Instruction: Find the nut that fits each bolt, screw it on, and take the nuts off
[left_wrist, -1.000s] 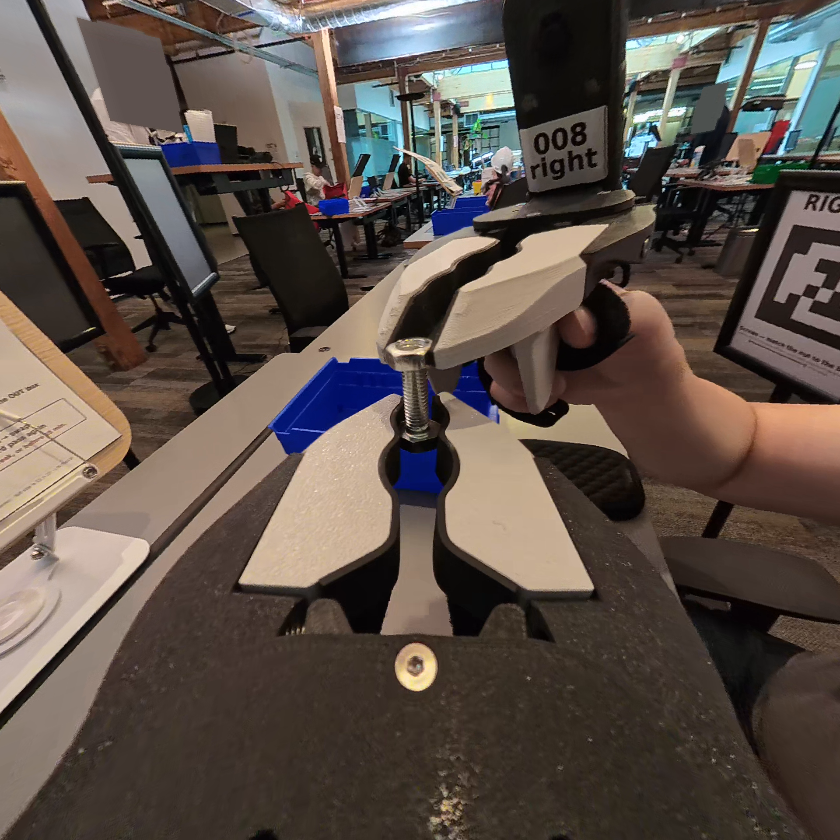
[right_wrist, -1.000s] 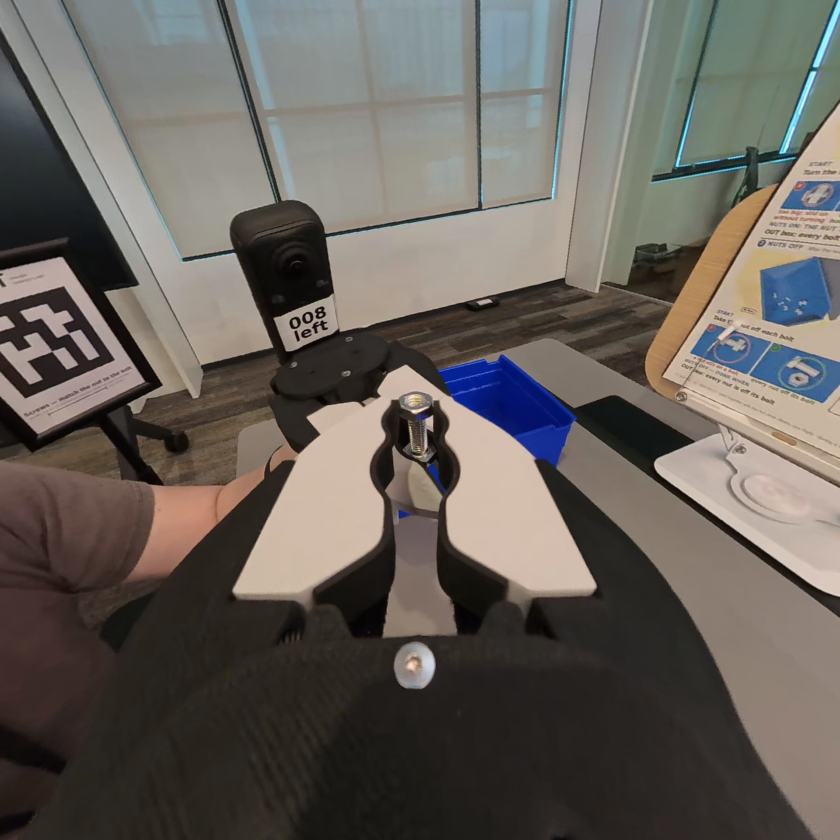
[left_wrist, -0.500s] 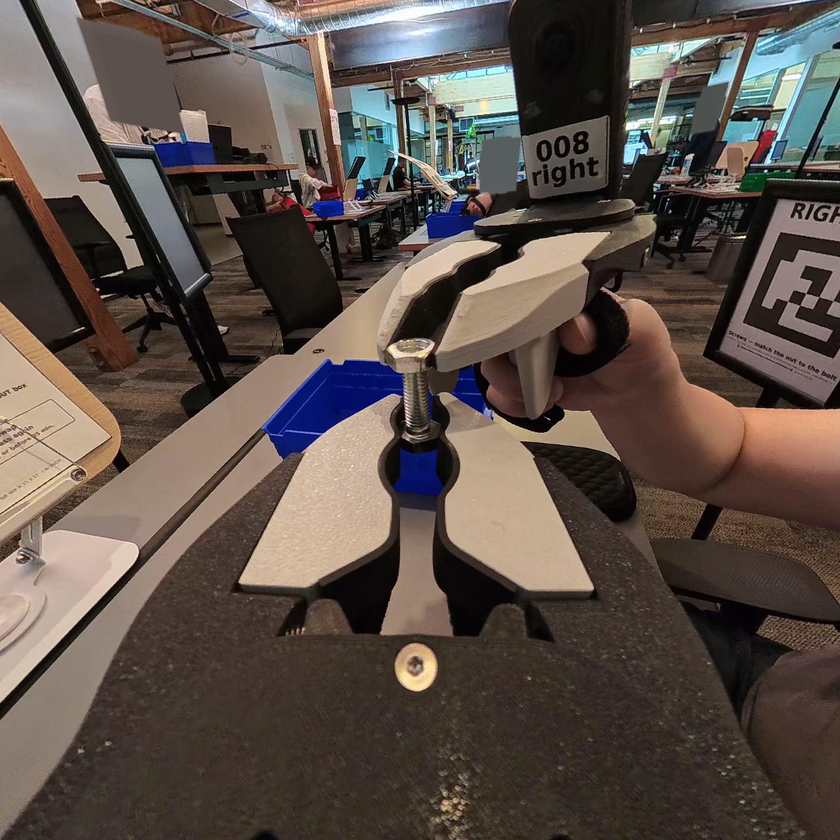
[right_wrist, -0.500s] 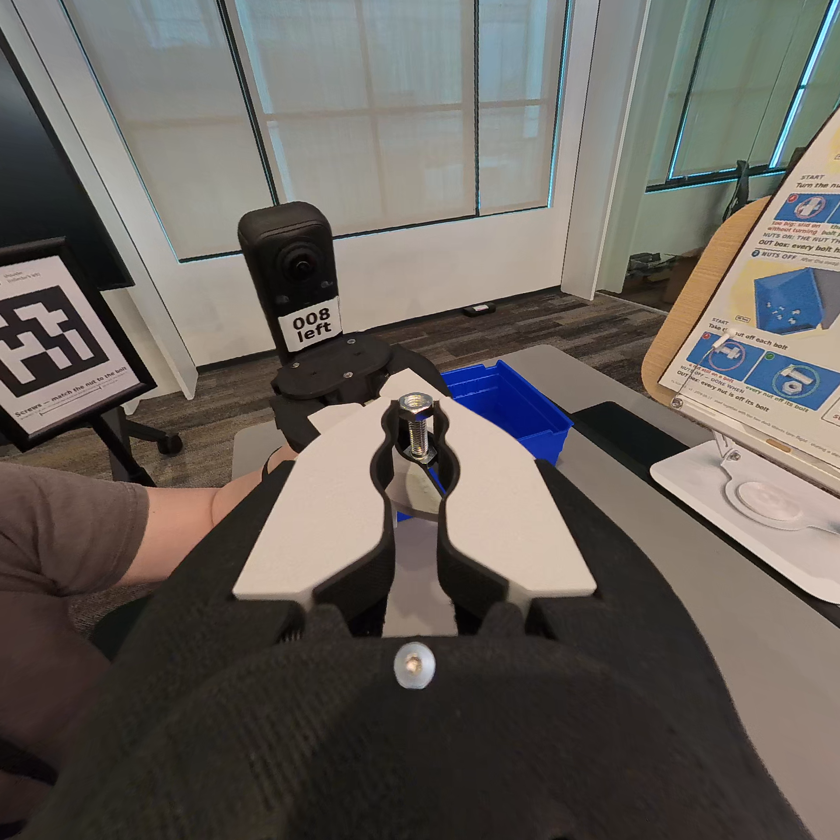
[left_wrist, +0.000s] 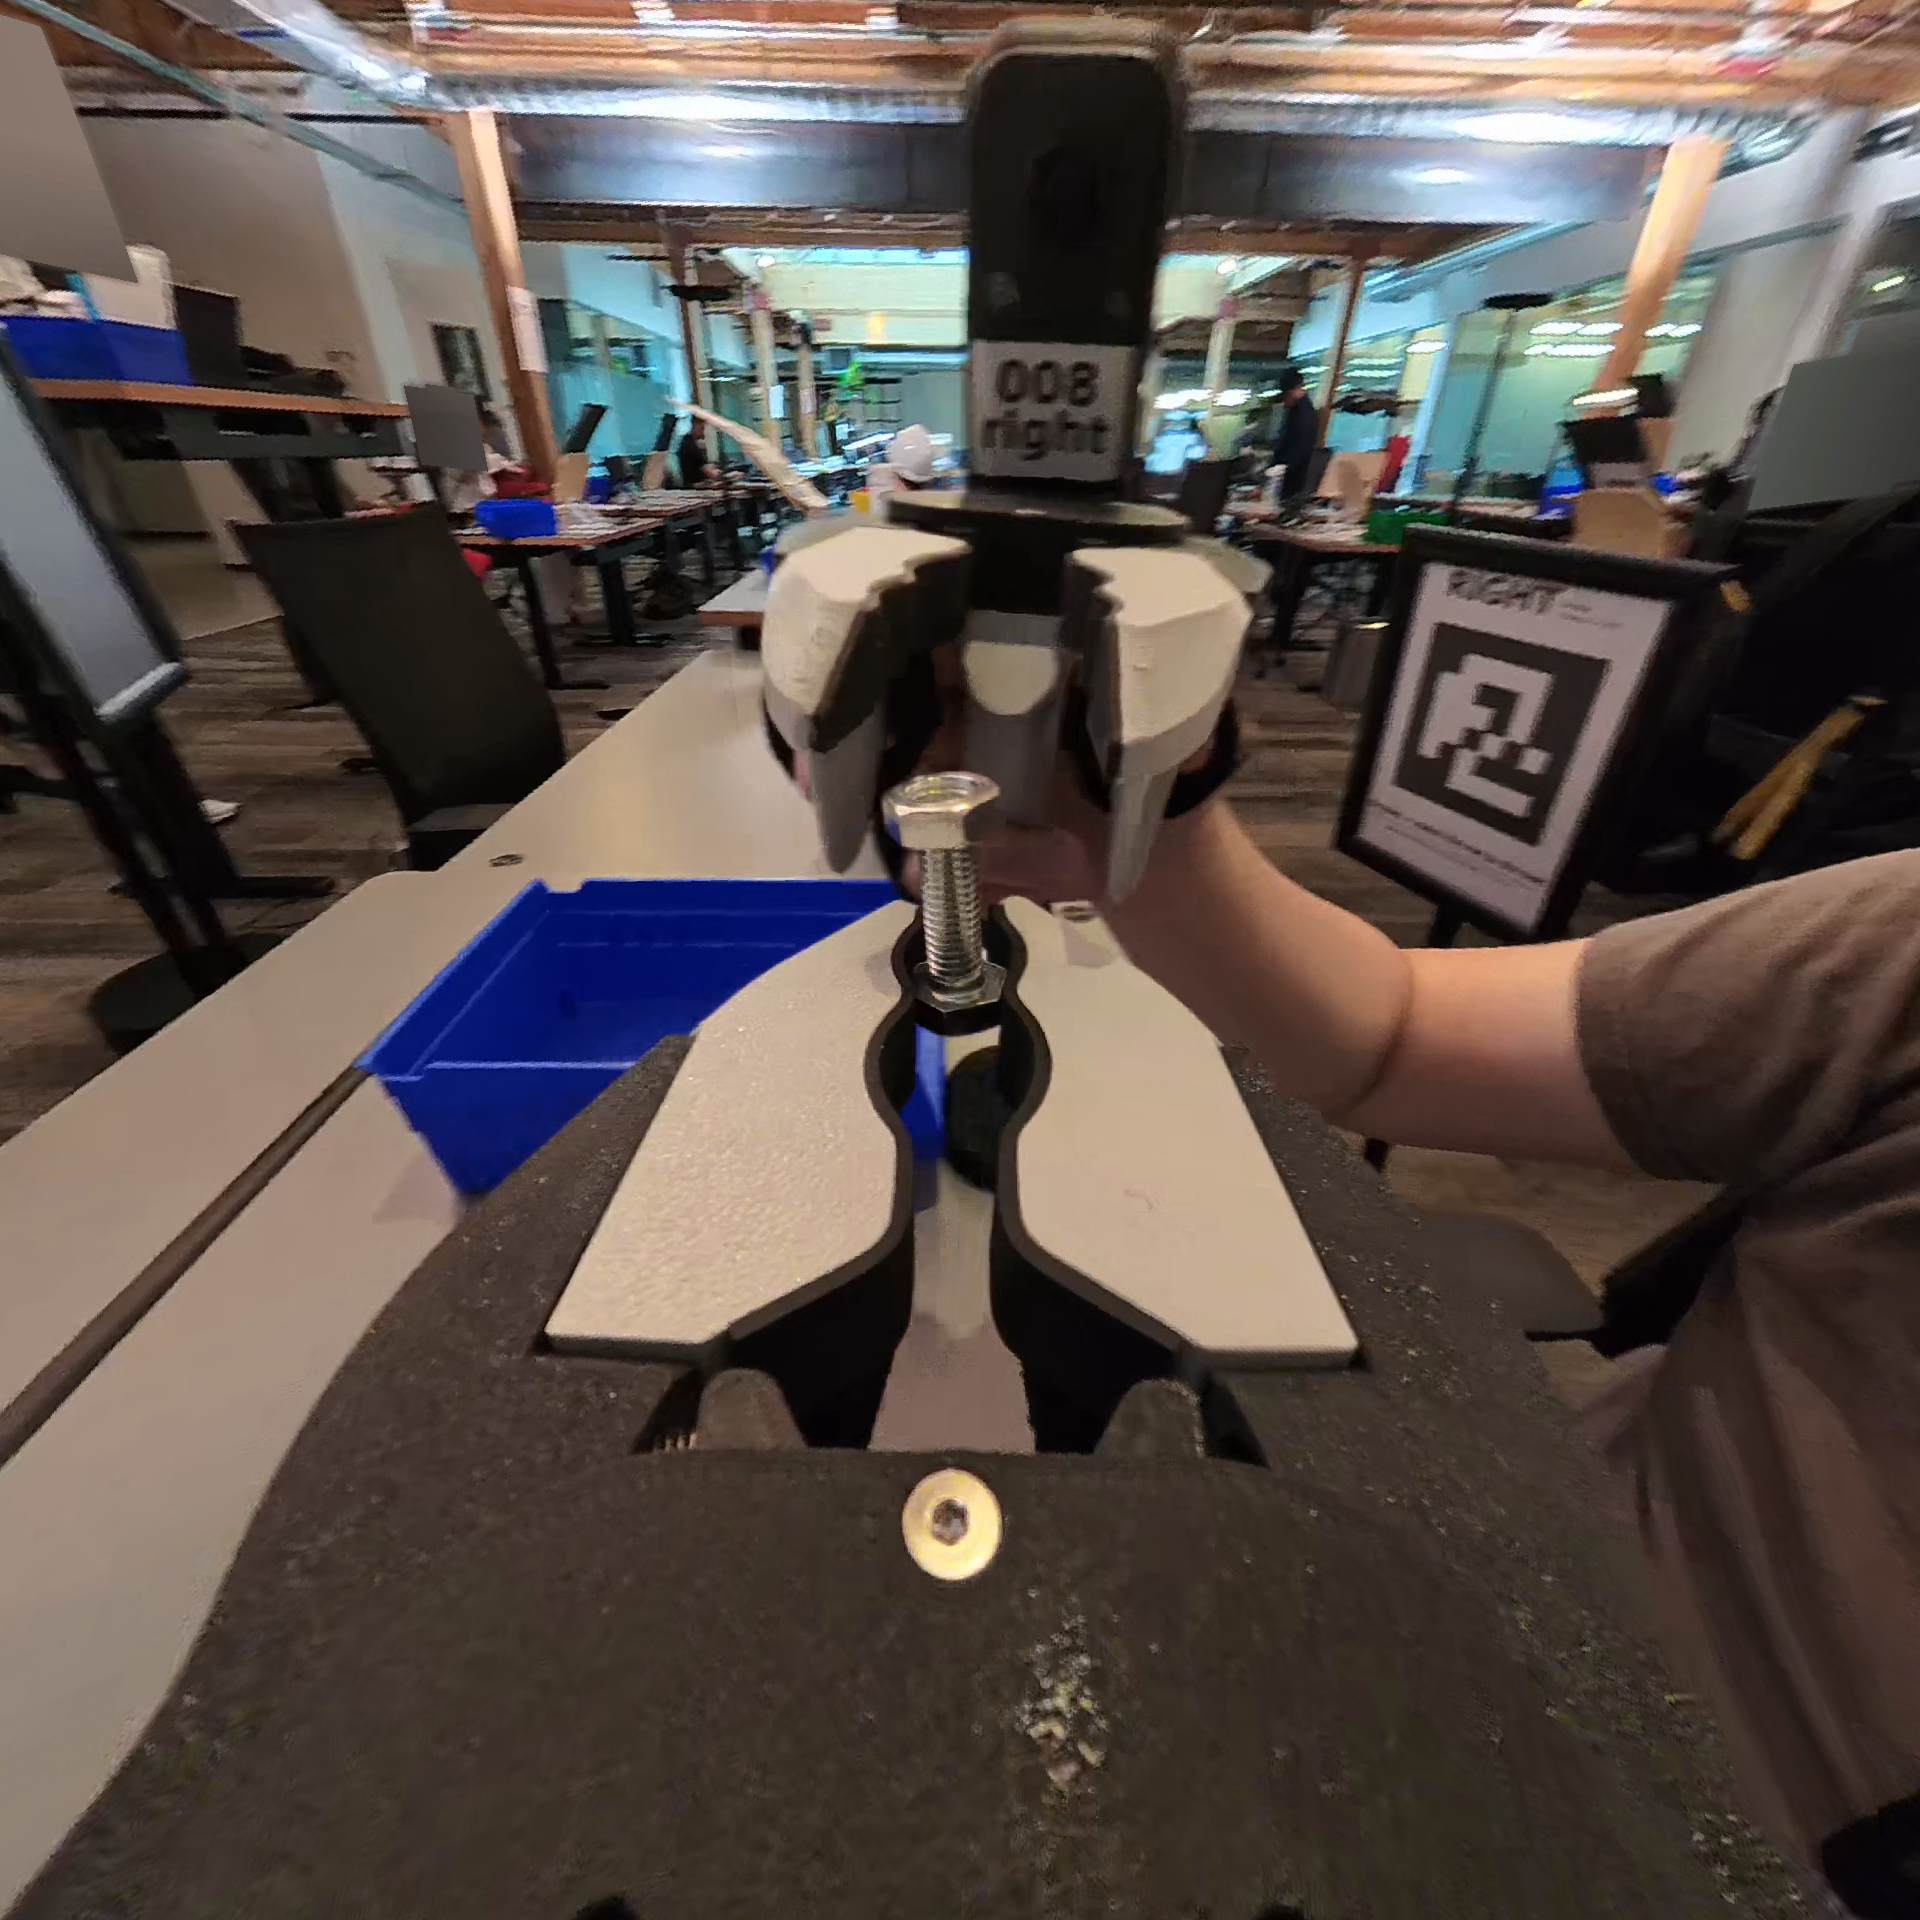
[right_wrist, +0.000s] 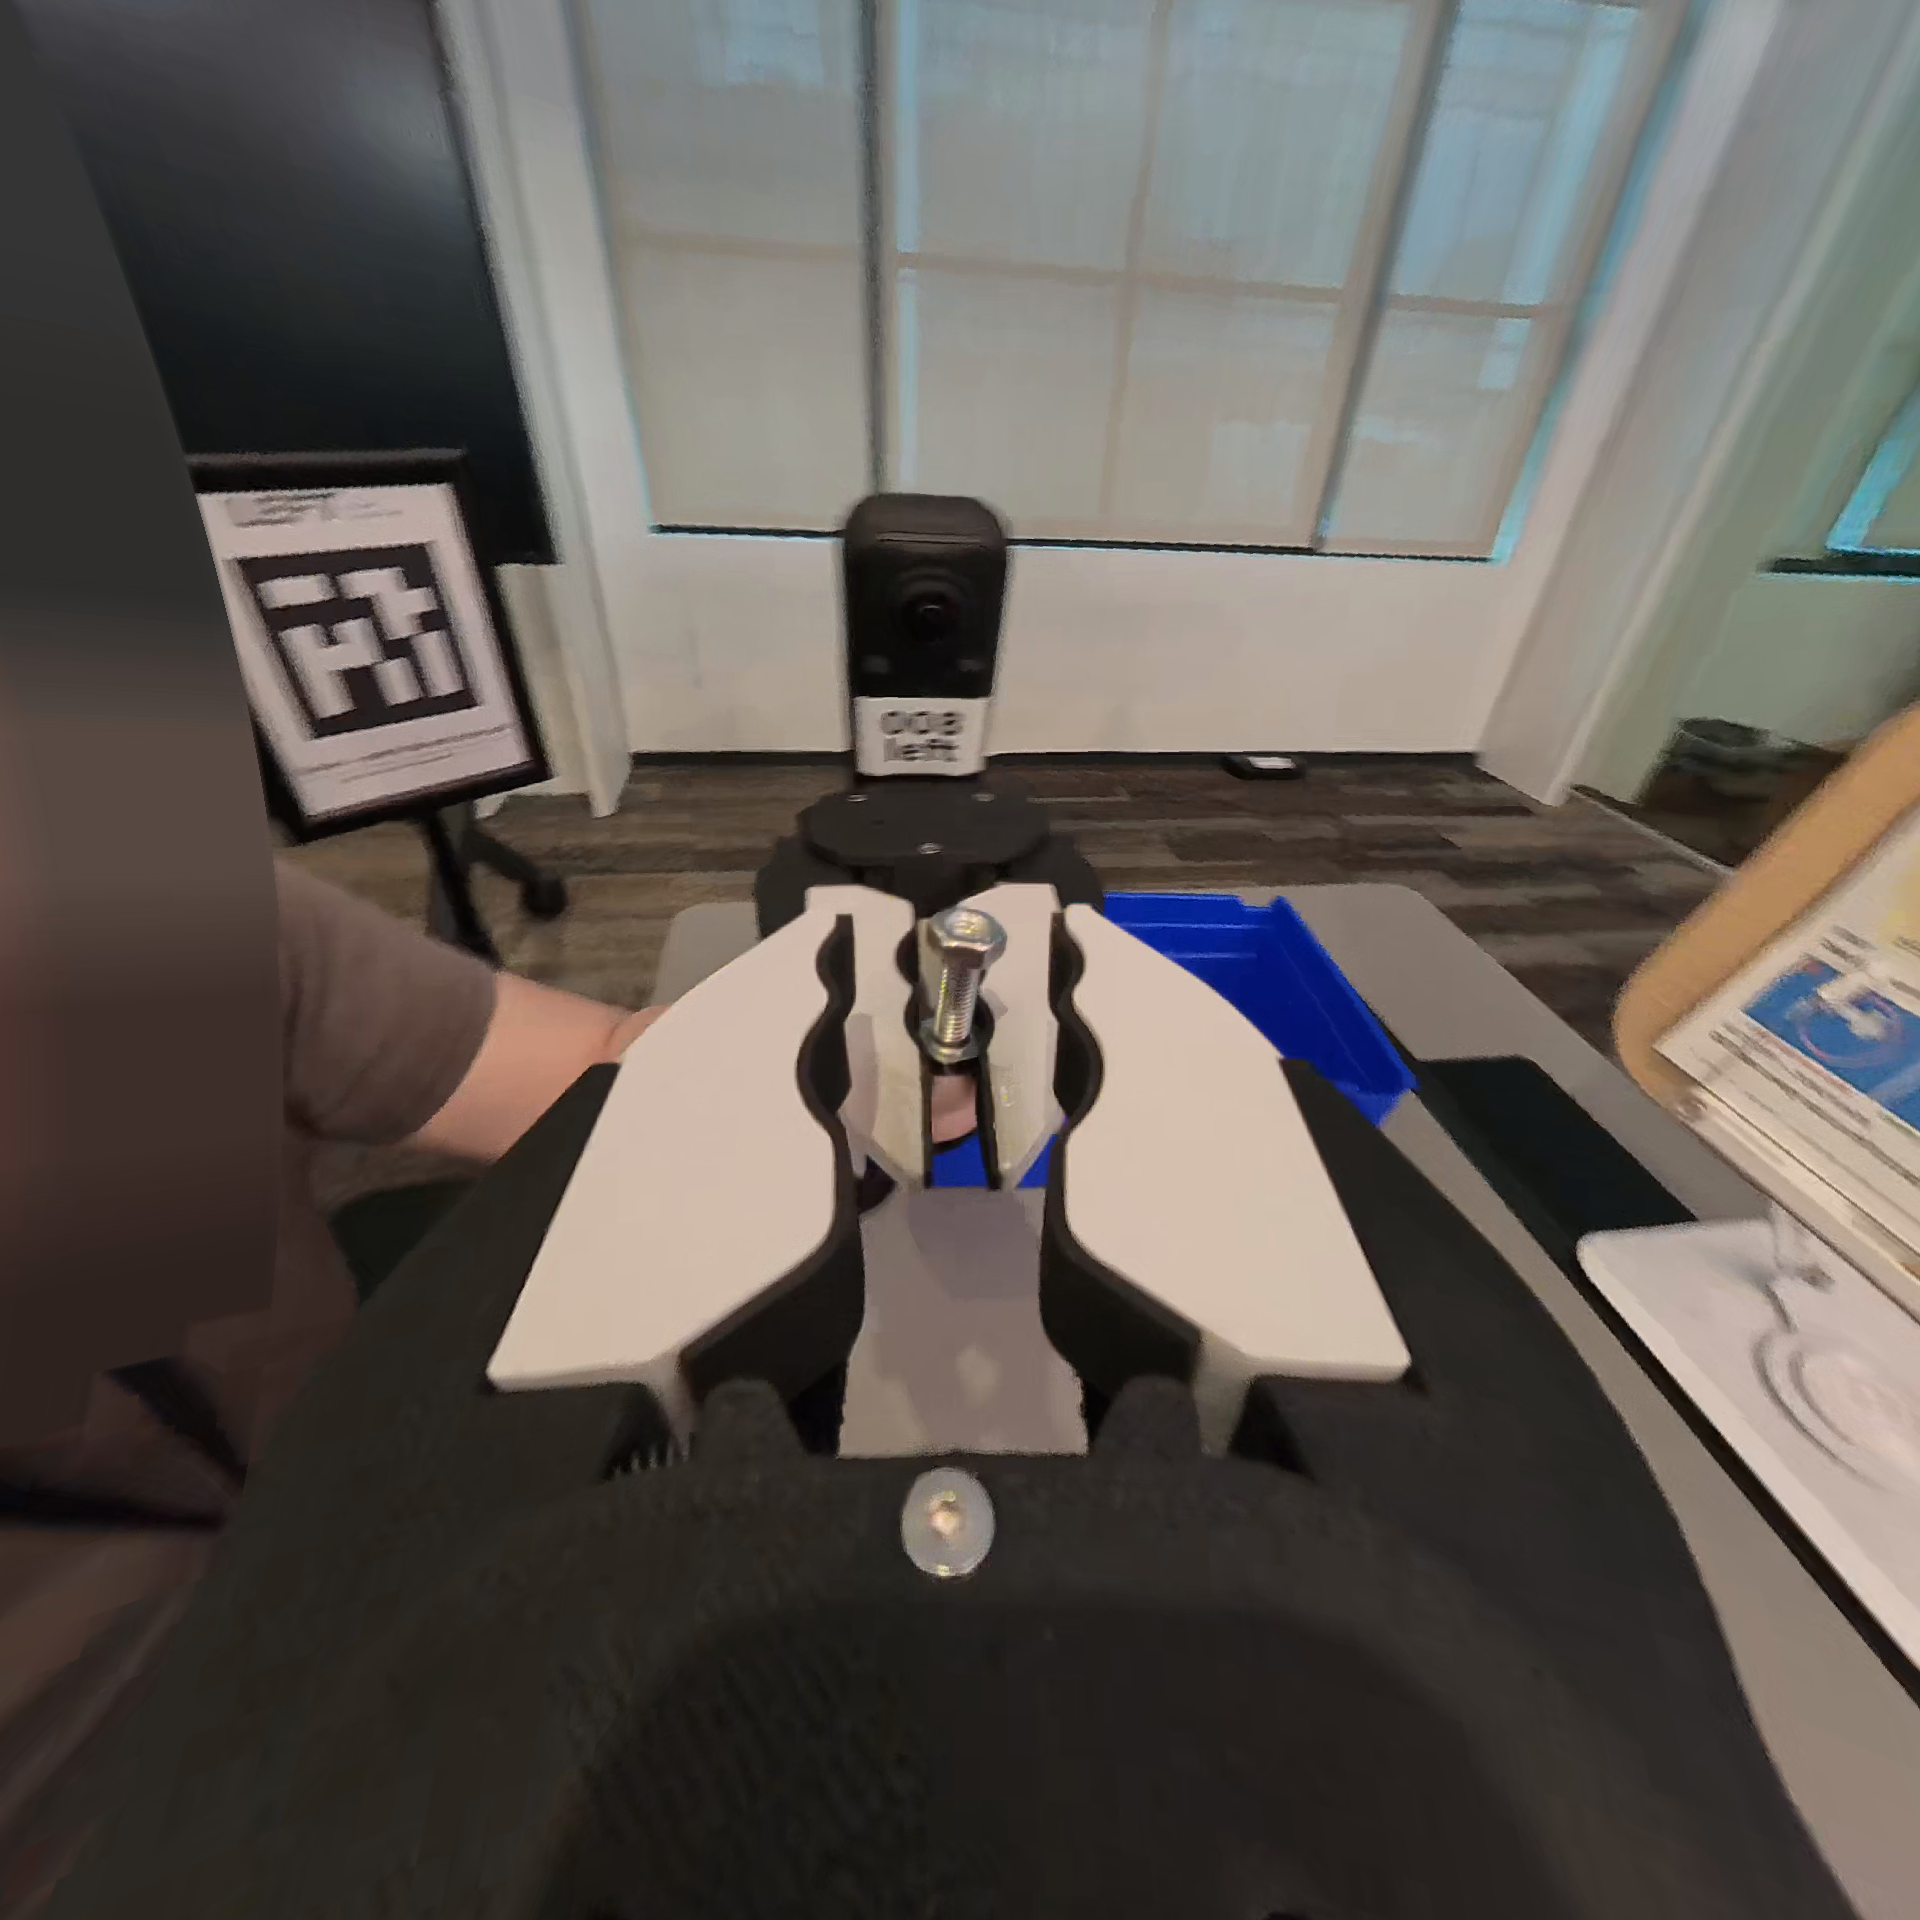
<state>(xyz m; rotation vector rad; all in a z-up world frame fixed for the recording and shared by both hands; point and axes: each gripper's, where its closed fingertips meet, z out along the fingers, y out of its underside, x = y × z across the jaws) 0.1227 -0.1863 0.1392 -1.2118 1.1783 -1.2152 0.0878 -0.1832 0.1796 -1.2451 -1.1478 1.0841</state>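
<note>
A silver bolt stands upright, hex head on top. Its shank passes through a nut. My left gripper is shut on that nut, above the near end of a blue bin. My right gripper faces the left one head-on, just behind the bolt head, with its jaws apart. In the right wrist view the right gripper is open, and the bolt head sits in the gap between its fingertips. The left gripper's fingers hold the nut below it.
The blue bin sits on a grey table. An instruction board on a white base stands at the right. Framed marker signs stand beside the table. A person's forearm crosses from the right. My hands' fingertips stand some 5 centimetres from each other.
My right gripper was shut on the bolt head; it has opened and swung round to face the left gripper straight on. The left gripper keeps its hold on the nut.
</note>
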